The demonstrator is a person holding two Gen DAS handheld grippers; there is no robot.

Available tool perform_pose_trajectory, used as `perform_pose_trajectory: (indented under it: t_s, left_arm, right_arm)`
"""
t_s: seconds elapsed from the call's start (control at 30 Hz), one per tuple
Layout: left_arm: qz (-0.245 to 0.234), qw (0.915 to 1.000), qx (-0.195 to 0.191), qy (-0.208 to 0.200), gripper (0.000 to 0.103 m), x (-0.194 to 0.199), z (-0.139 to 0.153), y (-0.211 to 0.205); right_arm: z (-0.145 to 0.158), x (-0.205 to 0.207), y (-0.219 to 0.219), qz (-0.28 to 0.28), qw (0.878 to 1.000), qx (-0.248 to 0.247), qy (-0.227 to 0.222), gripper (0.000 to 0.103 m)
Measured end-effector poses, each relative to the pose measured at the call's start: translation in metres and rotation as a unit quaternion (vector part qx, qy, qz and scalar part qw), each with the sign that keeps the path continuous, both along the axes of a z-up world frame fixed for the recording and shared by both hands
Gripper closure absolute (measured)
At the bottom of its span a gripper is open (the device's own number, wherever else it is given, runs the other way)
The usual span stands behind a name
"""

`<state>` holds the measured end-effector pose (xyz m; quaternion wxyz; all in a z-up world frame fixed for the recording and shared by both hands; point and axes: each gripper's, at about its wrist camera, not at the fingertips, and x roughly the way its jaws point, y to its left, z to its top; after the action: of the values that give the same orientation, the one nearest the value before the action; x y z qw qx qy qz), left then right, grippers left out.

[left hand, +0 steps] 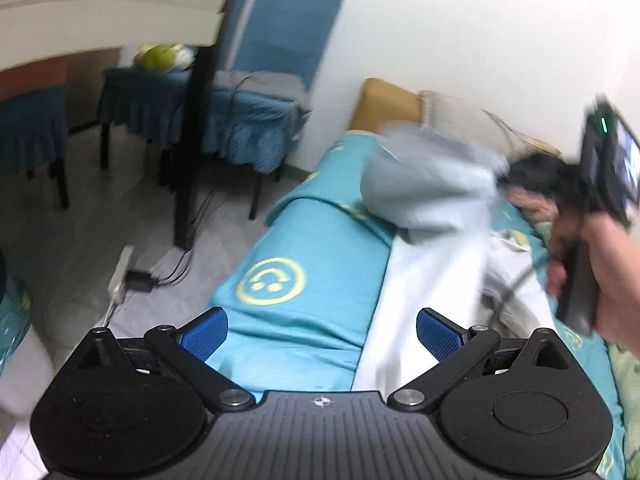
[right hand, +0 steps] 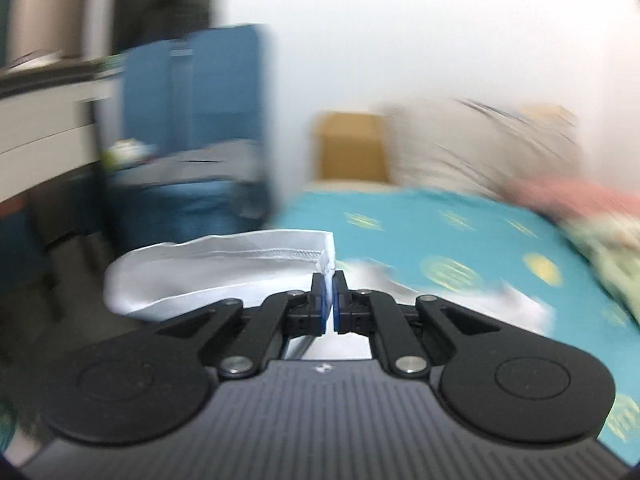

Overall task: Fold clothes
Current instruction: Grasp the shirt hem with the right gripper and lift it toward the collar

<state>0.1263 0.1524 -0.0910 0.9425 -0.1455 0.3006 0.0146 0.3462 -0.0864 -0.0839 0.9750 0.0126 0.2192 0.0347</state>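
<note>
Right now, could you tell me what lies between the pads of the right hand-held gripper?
The stitched hem of the white garment is pinched between the pads of the right hand-held gripper, shown in the right wrist view.

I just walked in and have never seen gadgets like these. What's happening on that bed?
A person is folding laundry with a hand-held tool in each hand. The right tool is clamped shut on the hemmed edge of a white garment, lifting it over the teal bedsheet. The left tool is open and holds nothing, poised above the sheet beside the white cloth. Other clothes lie bunched farther up the bed.
</note>
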Motion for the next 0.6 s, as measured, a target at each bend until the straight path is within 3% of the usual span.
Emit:
perform_pose_trajectory:
  t_s: [0.1,0.2,0.27,0.33,0.37,0.5,0.6]
  left_arm:
    - [-0.023,0.9996,0.015,0.003,0.001,0.004,-0.002,-0.018]
    - [-0.034,0.9989,0.031,0.01,0.001,0.013,-0.005,-0.033]
    - [-0.037,0.9986,0.034,0.013,0.001,0.017,-0.008,-0.04]
    - [-0.04,0.9983,0.039,0.016,0.001,0.02,-0.011,-0.047]
    - [-0.042,0.9981,0.042,0.017,0.001,0.021,-0.012,-0.05]
    - [-0.039,0.9979,0.046,0.024,0.001,0.028,-0.018,-0.055]
    - [-0.034,0.998,0.042,0.032,0.001,0.035,-0.023,-0.047]
  right_arm:
    - [-0.029,-0.008,-0.064,-0.059,0.997,0.012,0.057,0.096]
    - [-0.053,-0.03,-0.108,-0.064,0.993,0.011,0.1,0.09]
    - [-0.06,-0.048,-0.123,-0.048,0.993,-0.01,0.103,0.073]
    - [-0.06,-0.064,-0.128,-0.017,0.996,-0.023,0.09,0.029]
    - [-0.058,-0.068,-0.124,0.004,0.996,-0.033,0.078,0.022]
    - [-0.047,-0.075,-0.094,0.099,0.991,-0.084,0.029,0.019]
    - [-0.043,-0.07,-0.055,0.192,0.973,-0.122,0.025,0.019]
